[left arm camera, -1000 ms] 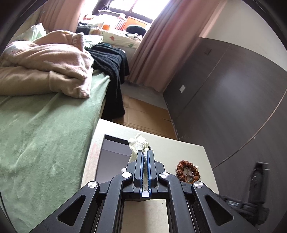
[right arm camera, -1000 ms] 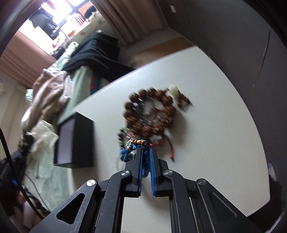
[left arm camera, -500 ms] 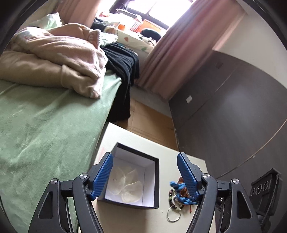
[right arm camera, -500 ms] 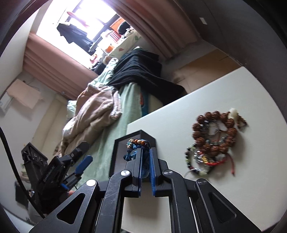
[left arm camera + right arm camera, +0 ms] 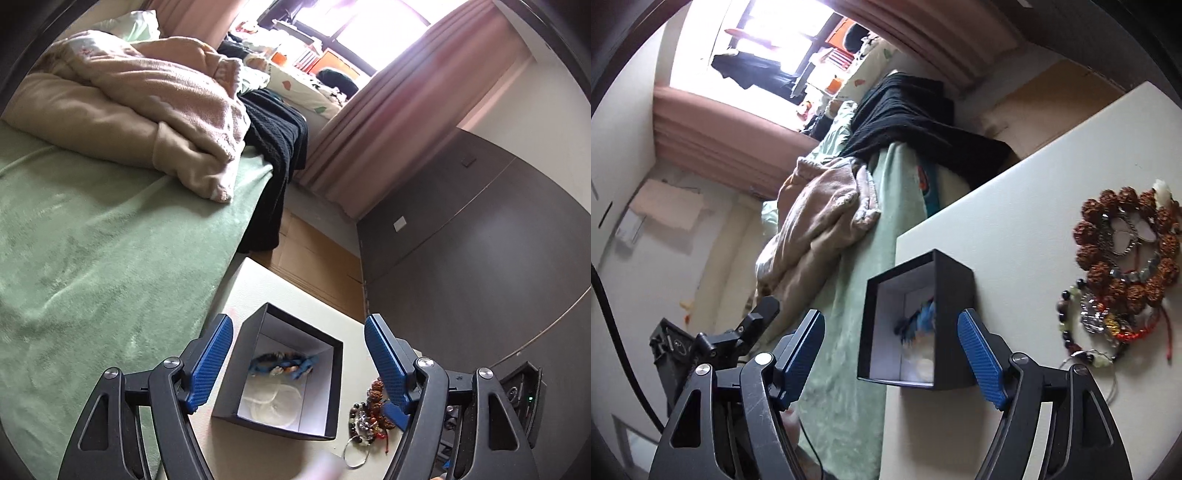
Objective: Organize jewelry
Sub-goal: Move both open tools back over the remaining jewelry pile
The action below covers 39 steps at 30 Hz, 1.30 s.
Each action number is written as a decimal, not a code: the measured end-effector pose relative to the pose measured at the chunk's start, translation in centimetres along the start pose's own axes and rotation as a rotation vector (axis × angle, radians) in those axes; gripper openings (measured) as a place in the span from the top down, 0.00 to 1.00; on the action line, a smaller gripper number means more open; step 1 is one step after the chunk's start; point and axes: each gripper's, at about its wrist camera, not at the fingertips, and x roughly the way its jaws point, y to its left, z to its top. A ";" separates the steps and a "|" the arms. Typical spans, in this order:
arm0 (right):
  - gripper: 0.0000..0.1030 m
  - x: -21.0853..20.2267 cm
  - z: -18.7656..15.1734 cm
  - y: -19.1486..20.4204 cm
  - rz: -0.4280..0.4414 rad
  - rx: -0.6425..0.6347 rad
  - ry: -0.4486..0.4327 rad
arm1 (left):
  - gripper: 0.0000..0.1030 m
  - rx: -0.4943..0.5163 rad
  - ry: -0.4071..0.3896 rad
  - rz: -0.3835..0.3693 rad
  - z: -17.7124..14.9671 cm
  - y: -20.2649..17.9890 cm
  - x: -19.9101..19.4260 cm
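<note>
A black box (image 5: 332,373) with a white lining stands open on the cream table (image 5: 295,295). Inside lie a blue beaded bracelet (image 5: 284,363) and a pale translucent piece (image 5: 269,402). The box (image 5: 955,280) and the bracelet (image 5: 921,317) also show in the right wrist view. A pile of jewelry (image 5: 1123,266), with a brown bead bracelet and smaller strands, lies on the table right of the box; it also shows in the left wrist view (image 5: 365,413). My left gripper (image 5: 298,363) is open and empty above the box. My right gripper (image 5: 891,360) is open and empty, just in front of the box.
A bed with a green cover (image 5: 92,258) and a beige blanket (image 5: 147,103) runs along the table's left edge. A dark panelled wall (image 5: 480,258) stands to the right. The left gripper's body (image 5: 713,343) shows at the lower left of the right wrist view.
My right gripper opened and let the blue bracelet go into the box. My left gripper, shut on the pale piece a second ago, opened, dropped it in the box and stays open above it.
</note>
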 end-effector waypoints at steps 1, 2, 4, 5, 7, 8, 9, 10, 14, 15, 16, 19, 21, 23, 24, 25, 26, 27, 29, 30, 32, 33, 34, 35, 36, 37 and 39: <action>0.27 -0.5 0.2 -0.2 -0.016 0.004 -0.008 | 0.28 0.003 -0.004 0.003 -0.1 -0.1 0.0; 0.27 -1.3 0.3 -0.3 -0.041 -0.001 -0.029 | 0.28 0.012 -0.011 0.008 -0.2 -0.4 -0.1; 0.27 -2.6 0.5 -0.5 -0.083 -0.015 -0.064 | 0.28 0.033 -0.014 0.012 -0.5 -0.9 -0.1; 0.27 -3.2 0.5 -0.6 -0.114 -0.018 -0.076 | 0.28 0.043 -0.012 0.010 -0.7 -1.2 -0.1; 0.27 -4.4 0.5 -1.1 -0.176 -0.017 -0.104 | 0.28 0.057 -0.010 -0.002 -1.1 -1.8 0.1; 0.27 -5.2 0.4 -1.3 -0.213 -0.018 -0.131 | 0.28 0.061 -0.007 -0.005 -1.3 -2.0 0.1; 0.27 -6.0 0.4 -1.4 -0.253 -0.020 -0.157 | 0.28 0.067 0.000 0.002 -1.6 -2.4 0.3; 0.27 -6.6 0.4 -1.6 -0.281 -0.021 -0.172 | 0.28 0.074 0.006 0.002 -1.8 -2.7 0.4; 0.27 -9.3 0.6 -2.6 -0.366 -0.013 -0.210 | 0.28 0.133 0.043 -0.022 -2.8 -4.3 1.1; 0.27 -9.9 0.6 -2.9 -0.372 -0.007 -0.218 | 0.28 0.158 0.047 -0.021 -3.2 -4.9 1.2; 0.27 -10.6 0.6 -3.3 -0.372 0.000 -0.220 | 0.28 0.180 0.052 -0.019 -3.6 -5.4 1.3; 0.25 -11.8 0.8 -4.7 -0.353 0.046 -0.198 | 0.28 0.243 0.078 -0.013 -4.6 -6.9 1.9; 0.21 -12.4 0.8 -5.8 -0.349 0.080 -0.187 | 0.28 0.275 0.104 -0.009 -5.5 -7.7 2.4; 0.17 -13.3 0.7 -6.5 -0.345 0.109 -0.192 | 0.28 0.300 0.124 0.015 -6.1 -8.3 2.9; 0.17 -13.7 0.6 -6.8 -0.354 0.122 -0.193 | 0.28 0.327 0.144 0.030 -6.7 -8.7 3.3; 0.17 -14.0 0.6 -7.0 -0.369 0.129 -0.195 | 0.28 0.351 0.159 0.031 -7.2 -9.1 3.6; 0.17 -14.2 0.6 -7.2 -0.377 0.131 -0.196 | 0.28 0.374 0.174 0.032 -7.7 -9.4 3.9; 0.17 -14.5 0.6 -7.4 -0.383 0.131 -0.196 | 0.28 0.408 0.194 0.036 -8.4 -10.0 4.3; 0.15 -15.0 0.7 -7.8 -0.379 0.135 -0.189 | 0.28 0.450 0.217 0.042 -9.4 -10.7 4.7; 0.13 -15.2 0.7 -8.0 -0.371 0.139 -0.182 | 0.28 0.478 0.229 0.046 -10.2 -11.2 5.0; 0.04 -15.5 0.8 -8.3 -0.349 0.138 -0.157 | 0.28 0.506 0.242 0.052 -10.9 -11.7 5.4; 0.04 -15.5 0.8 -8.4 -0.345 0.129 -0.139 | 0.28 0.517 0.251 0.056 -11.4 -11.9 5.6; 0.04 -15.6 0.8 -8.4 -0.346 0.123 -0.127 | 0.28 0.525 0.263 0.057 -11.8 -12.1 5.8; 0.03 -15.7 0.8 -8.6 -0.341 0.121 -0.120 | 0.28 0.532 0.273 0.056 -12.1 -12.3 6.1; 0.02 -16.0 0.7 -8.7 -0.334 0.127 -0.119 | 0.28 0.544 0.288 0.058 -12.6 -12.5 6.4; 0.00 -16.2 0.7 -8.9 -0.332 0.132 -0.118 | 0.28 0.555 0.297 0.060 -13.0 -12.6 6.6; 0.00 -16.6 0.7 -9.2 -0.340 0.138 -0.116 | 0.28 0.586 0.317 0.068 -13.9 -13.0 7.1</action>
